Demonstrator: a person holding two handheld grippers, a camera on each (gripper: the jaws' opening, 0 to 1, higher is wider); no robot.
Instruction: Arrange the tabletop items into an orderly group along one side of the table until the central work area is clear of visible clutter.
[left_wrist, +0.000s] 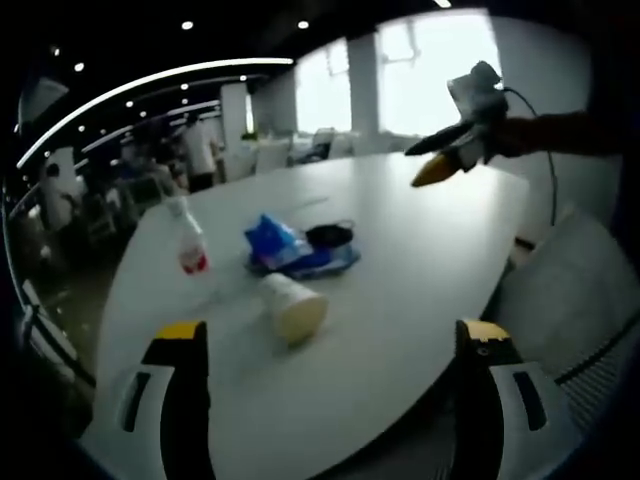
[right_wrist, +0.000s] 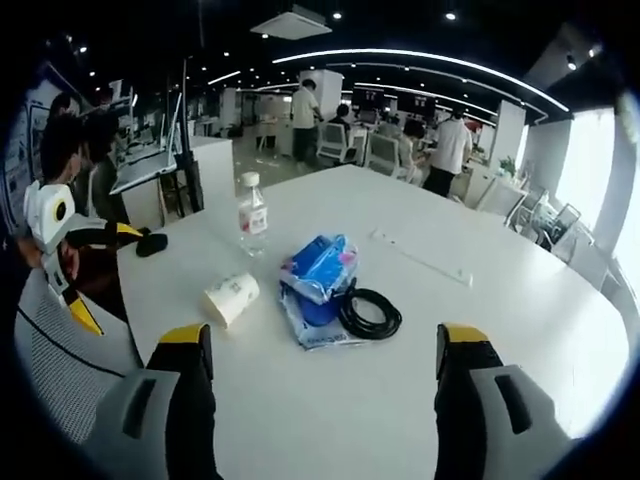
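Mid-desk (right_wrist: 480, 330) cluster: clear water bottle (right_wrist: 252, 214) upright, red label; white paper cup (right_wrist: 231, 298) toppled; crinkled blue packet (right_wrist: 320, 268); coiled black cable (right_wrist: 370, 312); left claw (left_wrist: 330, 345) and right claw (right_wrist: 325, 350) both agape, empty.

Left tool (left_wrist: 330, 345) with two grey jaws, black inner faces, yellow tips, dark slot on each, right tool (right_wrist: 325, 350) matching, grey housings, black jaws, yellow caps, thin black cable trailing behind right tool
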